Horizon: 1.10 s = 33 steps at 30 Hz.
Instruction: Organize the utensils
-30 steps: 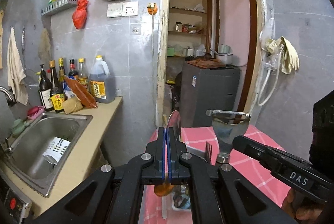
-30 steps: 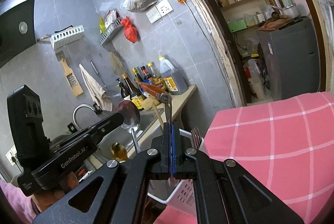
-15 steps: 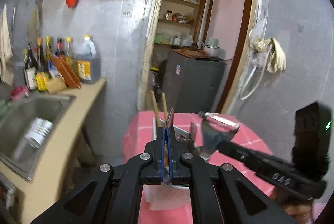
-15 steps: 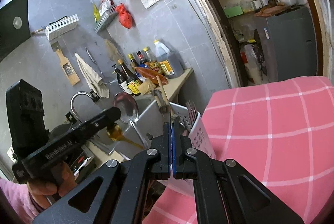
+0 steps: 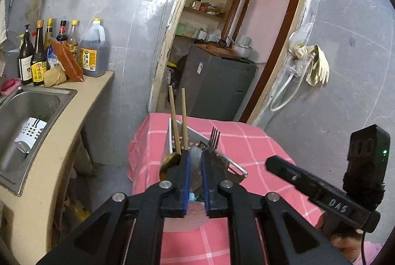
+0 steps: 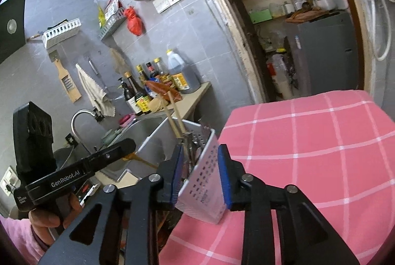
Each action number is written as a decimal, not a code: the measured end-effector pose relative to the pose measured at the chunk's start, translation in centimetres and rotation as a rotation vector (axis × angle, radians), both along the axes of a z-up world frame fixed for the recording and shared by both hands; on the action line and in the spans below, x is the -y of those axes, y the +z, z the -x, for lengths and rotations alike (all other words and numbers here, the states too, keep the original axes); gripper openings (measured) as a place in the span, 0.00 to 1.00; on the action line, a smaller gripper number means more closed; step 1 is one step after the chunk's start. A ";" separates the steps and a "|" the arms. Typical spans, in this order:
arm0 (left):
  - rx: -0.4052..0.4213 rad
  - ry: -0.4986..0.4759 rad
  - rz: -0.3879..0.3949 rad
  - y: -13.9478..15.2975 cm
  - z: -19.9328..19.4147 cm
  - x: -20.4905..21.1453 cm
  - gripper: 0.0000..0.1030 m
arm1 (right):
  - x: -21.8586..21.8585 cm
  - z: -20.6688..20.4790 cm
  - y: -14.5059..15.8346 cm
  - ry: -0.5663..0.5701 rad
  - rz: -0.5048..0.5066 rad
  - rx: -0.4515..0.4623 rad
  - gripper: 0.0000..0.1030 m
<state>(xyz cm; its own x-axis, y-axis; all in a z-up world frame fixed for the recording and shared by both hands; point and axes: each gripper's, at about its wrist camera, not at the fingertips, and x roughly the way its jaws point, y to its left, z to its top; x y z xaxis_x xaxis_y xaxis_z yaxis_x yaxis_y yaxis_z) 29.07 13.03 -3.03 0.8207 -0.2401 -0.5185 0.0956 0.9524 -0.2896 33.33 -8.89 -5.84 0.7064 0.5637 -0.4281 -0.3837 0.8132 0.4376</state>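
A white perforated utensil holder (image 5: 176, 141) (image 6: 205, 178) stands at the near left corner of the pink checked table (image 5: 246, 141). Two chopsticks (image 5: 184, 116) and a fork (image 5: 214, 139) stand up in it. My left gripper (image 5: 195, 166) hangs over the holder, jaws opening. The metal spoon with the amber handle (image 5: 170, 158) shows between and beside its blue pads, which no longer press it. My right gripper (image 6: 200, 166) is opening too, with the holder's wall seen between its fingers. The metal peeler (image 6: 188, 141) stands inside the holder, free of the pads.
A steel sink (image 5: 32, 112) with a faucet (image 6: 79, 116) sits in the beige counter left of the table. Sauce bottles (image 5: 37, 57) and an oil jug (image 5: 92, 50) line the wall. Behind the table is a doorway with a grey fridge (image 5: 217, 87). A hand (image 6: 47, 215) holds the left gripper.
Both grippers dipped toward the holder and their jaws parted. The peeler left the right gripper and now stands in the holder. The spoon sank from upright above the left pads into the holder.
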 end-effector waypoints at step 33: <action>0.169 0.128 -0.039 4.0 11.7 7.9 0.99 | 12.8 13.5 7.6 -0.323 0.199 0.173 0.99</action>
